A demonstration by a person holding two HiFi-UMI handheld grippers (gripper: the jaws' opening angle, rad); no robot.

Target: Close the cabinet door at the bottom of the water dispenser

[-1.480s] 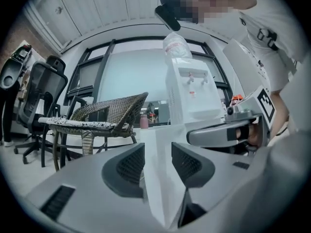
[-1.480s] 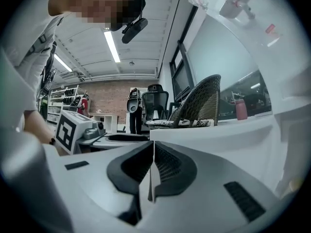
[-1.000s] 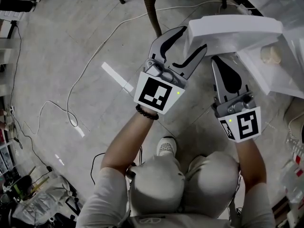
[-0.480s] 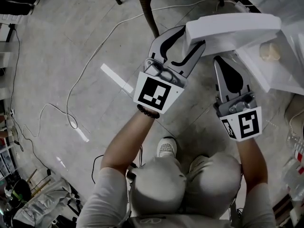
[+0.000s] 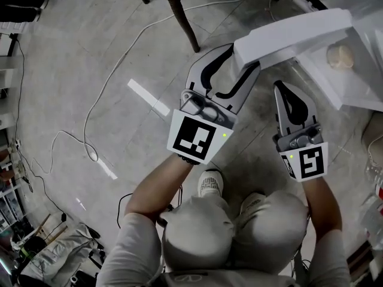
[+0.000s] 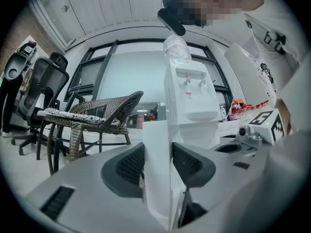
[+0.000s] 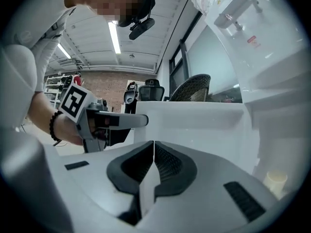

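The white cabinet door [image 5: 293, 31] stands swung out from the foot of the water dispenser [image 6: 189, 96]. My left gripper [image 5: 242, 55] is level and has the door's free edge [image 6: 156, 178] between its jaws. The jaws are closing, and the panel fills almost the whole gap between the pads. My right gripper [image 5: 281, 85] is shut with nothing in it, its tip just short of the door's inner face [image 7: 194, 125]. In the right gripper view the left gripper [image 7: 97, 123] shows at the door's end. The open cabinet [image 5: 353, 82] holds a pale round object [image 5: 340, 55].
A wicker chair [image 6: 92, 113] stands left of the dispenser, one leg [image 5: 185, 17] near the door's end. White cables [image 5: 119, 70] and a tape strip [image 5: 148, 97] lie on the floor. An office chair [image 6: 43, 81] is further left. The person's shoe [image 5: 209, 184] is below the grippers.
The left jaws have narrowed onto the door's edge. The door now lies more slanted in the head view. The right gripper has drawn back slightly toward the person.
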